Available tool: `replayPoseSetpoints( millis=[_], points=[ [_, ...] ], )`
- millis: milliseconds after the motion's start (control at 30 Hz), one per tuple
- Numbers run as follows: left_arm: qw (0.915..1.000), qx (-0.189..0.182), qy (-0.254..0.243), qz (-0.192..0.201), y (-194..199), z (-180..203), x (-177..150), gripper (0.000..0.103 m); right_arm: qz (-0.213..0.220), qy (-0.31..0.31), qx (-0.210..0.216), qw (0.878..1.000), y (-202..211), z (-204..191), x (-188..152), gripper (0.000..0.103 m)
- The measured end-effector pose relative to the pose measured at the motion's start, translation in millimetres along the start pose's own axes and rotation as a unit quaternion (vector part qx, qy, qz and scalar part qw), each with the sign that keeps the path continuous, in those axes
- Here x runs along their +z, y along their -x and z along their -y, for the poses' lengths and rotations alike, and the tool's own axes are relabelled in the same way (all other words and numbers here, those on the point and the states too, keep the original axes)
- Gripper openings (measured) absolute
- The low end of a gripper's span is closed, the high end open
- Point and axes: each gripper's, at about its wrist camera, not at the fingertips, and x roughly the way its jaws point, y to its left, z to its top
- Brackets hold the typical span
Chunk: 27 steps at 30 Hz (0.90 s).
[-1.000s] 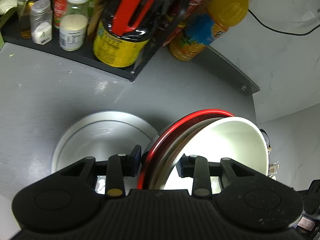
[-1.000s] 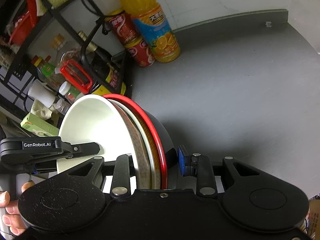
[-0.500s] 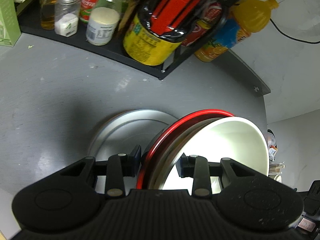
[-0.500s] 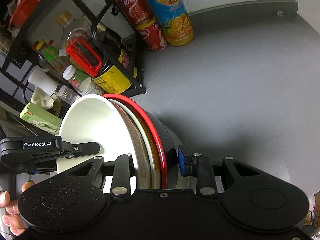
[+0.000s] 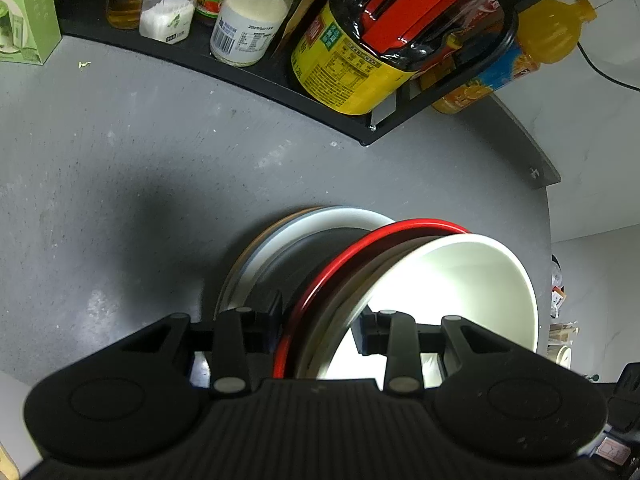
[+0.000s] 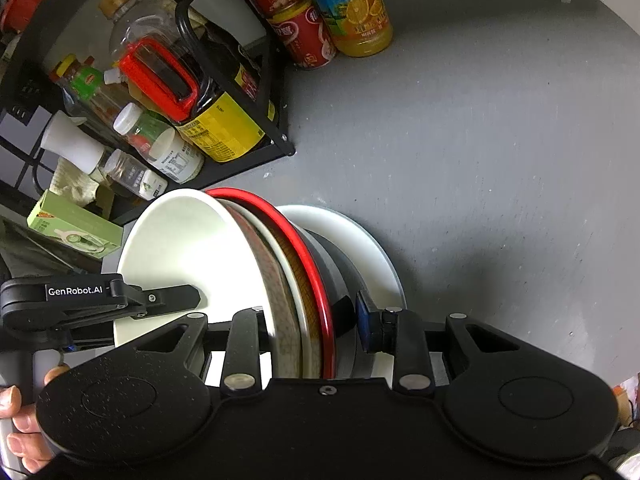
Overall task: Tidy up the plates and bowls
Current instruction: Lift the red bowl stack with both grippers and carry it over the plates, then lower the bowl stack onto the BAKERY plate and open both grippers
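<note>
Since a second ago the nested stack of bowls (image 5: 400, 280) has been carried toward the condiment rack (image 5: 360, 120) at the frame's top, and now sits over the white plate (image 5: 320, 220) low in the frame. The left gripper (image 5: 320, 328) and right gripper (image 6: 312, 324) each stay clamped on the stack's rims. Setting it onto the plate seems next, above the grey surface (image 6: 480, 140).

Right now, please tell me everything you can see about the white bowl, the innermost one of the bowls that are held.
The white bowl is plain, glossy and smooth, like ceramic or melamine, and looks empty. It sits innermost in a nested stack, inside a brown-patterned bowl and a red-rimmed black bowl. The stack is tilted on edge above a white plate. The left gripper and right gripper clamp the stack's rims, one of each gripper's jaws inside the bowl.
</note>
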Motion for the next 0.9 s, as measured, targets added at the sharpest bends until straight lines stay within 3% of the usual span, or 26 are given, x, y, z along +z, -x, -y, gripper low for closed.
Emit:
replayPoseSetpoints(
  millis=[500, 900],
  points=[
    [0.9999, -0.007, 0.006, -0.005, -1.6, -9.0, 2.8, 0.033, -0.014, -0.017, 0.008, 1.000, -8.9, 3.7, -4.1, 0.028],
    [0.9998, 0.014, -0.011, -0.012, -6.9, -2.6, 1.4, 0.034, -0.017, -0.032, 0.012, 0.999, -9.3, 6.4, -5.5, 0.030]
  ],
)
